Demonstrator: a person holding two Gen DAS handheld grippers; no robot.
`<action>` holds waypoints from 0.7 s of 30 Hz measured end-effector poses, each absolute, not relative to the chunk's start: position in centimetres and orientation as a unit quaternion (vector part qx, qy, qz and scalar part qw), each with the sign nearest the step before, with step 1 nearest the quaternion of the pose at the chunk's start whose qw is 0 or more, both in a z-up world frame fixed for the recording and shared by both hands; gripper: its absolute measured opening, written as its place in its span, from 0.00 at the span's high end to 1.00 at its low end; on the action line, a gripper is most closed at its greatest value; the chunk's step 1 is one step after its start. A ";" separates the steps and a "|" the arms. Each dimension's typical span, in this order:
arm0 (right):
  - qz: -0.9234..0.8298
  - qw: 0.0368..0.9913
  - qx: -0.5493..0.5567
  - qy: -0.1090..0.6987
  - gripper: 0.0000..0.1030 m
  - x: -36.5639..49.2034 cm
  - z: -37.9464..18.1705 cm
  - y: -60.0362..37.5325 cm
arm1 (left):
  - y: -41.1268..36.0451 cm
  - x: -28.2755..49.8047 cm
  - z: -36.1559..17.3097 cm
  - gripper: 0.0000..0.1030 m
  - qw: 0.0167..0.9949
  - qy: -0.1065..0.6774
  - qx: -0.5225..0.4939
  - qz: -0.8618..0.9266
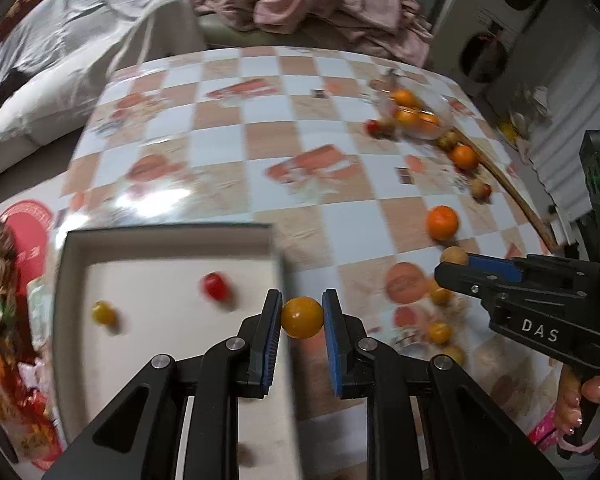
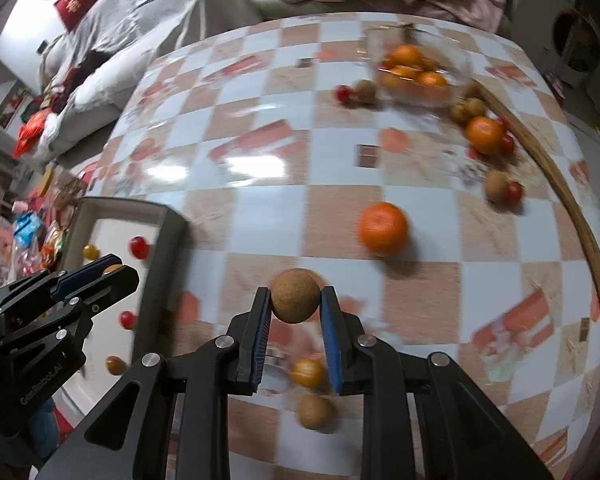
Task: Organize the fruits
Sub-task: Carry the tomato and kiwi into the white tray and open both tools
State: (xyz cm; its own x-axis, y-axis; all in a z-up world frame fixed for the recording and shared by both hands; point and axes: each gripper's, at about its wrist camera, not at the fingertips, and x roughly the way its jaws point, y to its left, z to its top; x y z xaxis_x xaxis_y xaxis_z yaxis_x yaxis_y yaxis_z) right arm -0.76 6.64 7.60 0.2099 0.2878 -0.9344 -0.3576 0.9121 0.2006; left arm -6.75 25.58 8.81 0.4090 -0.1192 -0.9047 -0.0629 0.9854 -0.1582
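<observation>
My left gripper (image 1: 302,312) is shut on a small yellow tomato (image 1: 302,317), held just past the right wall of the white box (image 1: 168,276). In the box lie a red tomato (image 1: 217,286) and a yellow one (image 1: 103,313). My right gripper (image 2: 295,300) is shut on a brown longan (image 2: 295,295) above the checked tablecloth (image 2: 260,208). The right gripper (image 1: 456,264) also shows at the right in the left wrist view. The left gripper (image 2: 108,270) shows over the box (image 2: 168,240) in the right wrist view. An orange (image 2: 383,227) lies loose ahead.
A clear bowl (image 2: 458,68) at the far right holds several oranges, with longans, red tomatoes and another orange (image 2: 485,135) scattered beside it. A wooden stick (image 2: 560,184) runs along the table's right edge. Small fruits (image 2: 308,372) lie under my right gripper. Bedding and clothes lie beyond the table.
</observation>
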 end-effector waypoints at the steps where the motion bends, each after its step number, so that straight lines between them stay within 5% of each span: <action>1: 0.213 0.776 -0.033 0.593 0.74 -0.9 7.6 7.5 | 26.2 -7.1 8.8 0.78 0.835 0.544 -0.087 -0.011; 21: 0.293 0.734 -0.091 0.606 0.74 -4.2 5.4 21.2 | 37.8 -11.6 4.7 0.78 0.815 0.561 -0.110 0.095</action>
